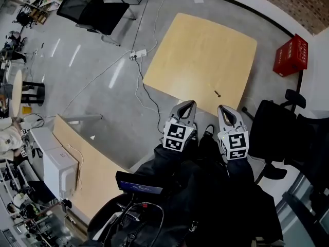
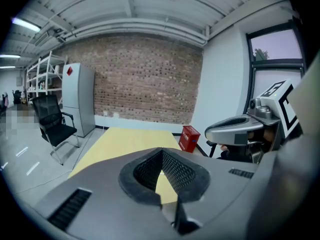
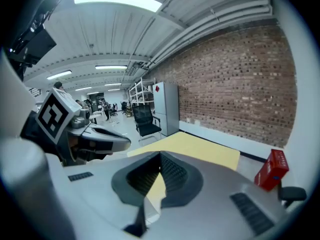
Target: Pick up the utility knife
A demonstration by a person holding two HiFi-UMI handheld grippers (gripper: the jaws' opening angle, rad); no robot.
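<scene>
A small dark object (image 1: 217,93), too small to make out but likely the utility knife, lies alone near the front edge of the pale wooden table (image 1: 200,55). Both grippers are held side by side close to the person's body, short of the table. The left gripper (image 1: 187,106) and right gripper (image 1: 225,110) point toward the table, each shut with nothing held. In the left gripper view the left gripper (image 2: 161,154) has its jaws together, with the tabletop (image 2: 125,139) beyond. The right gripper (image 3: 160,156) looks the same in its own view. The knife does not show in either gripper view.
A red crate (image 1: 291,55) stands on the floor right of the table. Black office chairs sit at the far left (image 1: 95,9) and near right (image 1: 280,133). A power strip (image 1: 138,54) and cables cross the floor. A second desk (image 1: 87,163) with a white box (image 1: 60,171) is lower left.
</scene>
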